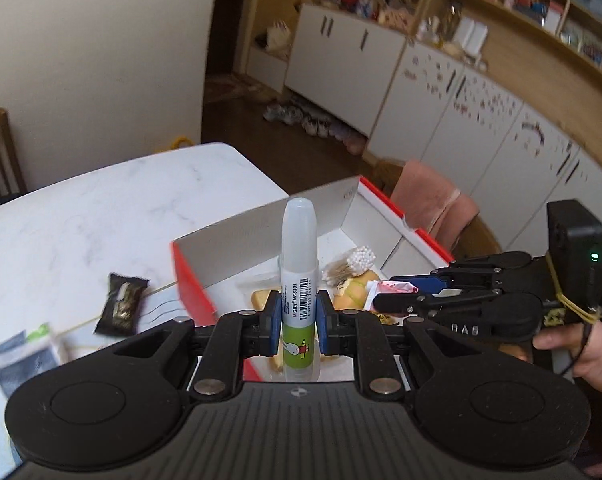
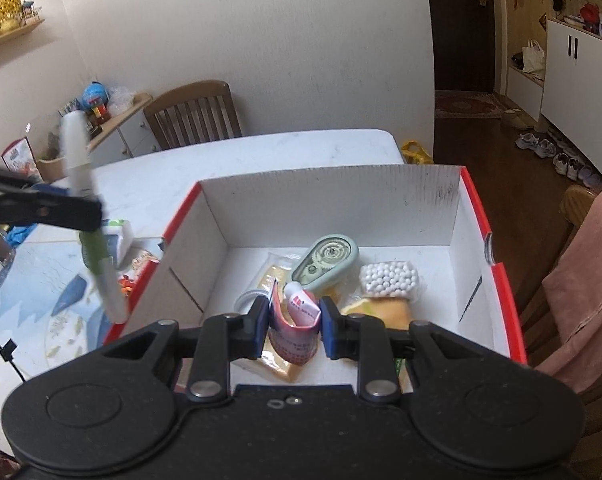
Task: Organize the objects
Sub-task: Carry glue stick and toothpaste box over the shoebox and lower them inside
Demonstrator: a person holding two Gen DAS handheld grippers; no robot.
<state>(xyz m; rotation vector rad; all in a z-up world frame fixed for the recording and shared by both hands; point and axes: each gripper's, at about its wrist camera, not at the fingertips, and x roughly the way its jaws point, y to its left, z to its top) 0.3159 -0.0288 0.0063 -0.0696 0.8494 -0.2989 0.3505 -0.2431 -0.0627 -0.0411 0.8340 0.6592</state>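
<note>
**Both hand-held grippers loaded at the box**

Your left hand-held gripper (image 1: pixel 298 316) is clamped on an upright glue pen (image 1: pixel 299 280) above the red-edged box (image 2: pixel 477 208). Your right hand-held gripper (image 2: pixel 295 322) pinches a pink sachet (image 2: pixel 295 332) over the box's contents.

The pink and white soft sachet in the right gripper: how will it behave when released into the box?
The pink and white soft sachet looks floppy: it curls between the right gripper pads. Probably light, it should drop flat without rolling into the red-edged cardboard box.
</note>
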